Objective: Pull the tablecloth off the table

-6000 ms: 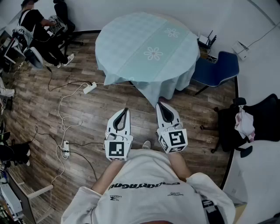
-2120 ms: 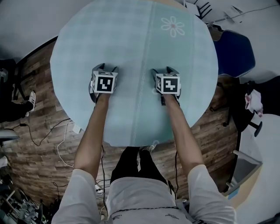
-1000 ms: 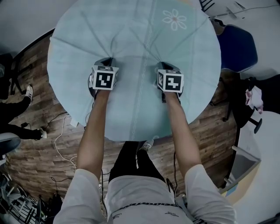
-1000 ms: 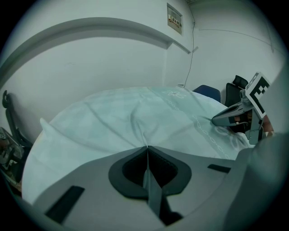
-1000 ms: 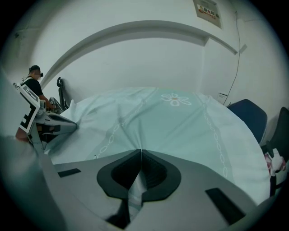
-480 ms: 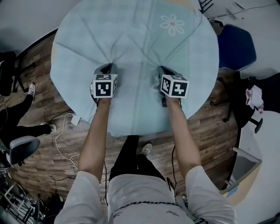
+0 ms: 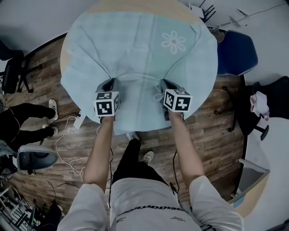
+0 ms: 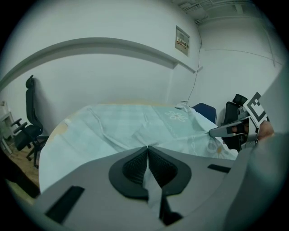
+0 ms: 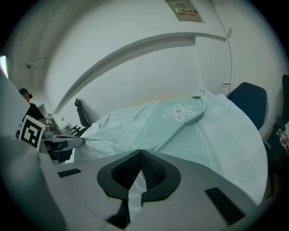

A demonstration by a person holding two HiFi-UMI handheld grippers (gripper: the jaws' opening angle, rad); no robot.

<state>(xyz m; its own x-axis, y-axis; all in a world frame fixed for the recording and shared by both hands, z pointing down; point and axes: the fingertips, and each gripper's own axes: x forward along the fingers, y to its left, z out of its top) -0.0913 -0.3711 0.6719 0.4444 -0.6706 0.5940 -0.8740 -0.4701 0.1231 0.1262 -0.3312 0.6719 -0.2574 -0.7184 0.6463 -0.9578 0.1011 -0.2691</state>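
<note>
- Now, at 9 o'clock in the head view, a seated person's dark-trousered legs (image 7: 25,121) stretch over the wooden floor (image 7: 67,155). A white power strip (image 7: 77,122) lies near the table's left side.
- At about 7 o'clock on the round table, the left gripper (image 7: 111,82) has its jaws pressed together. A fold of the tablecloth (image 7: 135,49) is pinched between its pads, and in the left gripper view a strip of fabric runs down through them.
- This pale blue-green cloth still covers most of the table (image 7: 135,6). Bare wood shows as a band at 12 o'clock and a sliver at 9 o'clock.
- Creases fan out from both pinched spots toward 10 and 2 o'clock. The near hem hangs over the 6 o'clock edge, between the person's forearms.
- A printed flower (image 7: 174,42) sits at 1 o'clock on the cloth.
- At about 5 o'clock, the right gripper (image 7: 164,84) is likewise clamped tight, with a pleat of the cloth caught between its pads.
- Beside the table at 3 o'clock stands a blue chair (image 7: 237,52).
</note>
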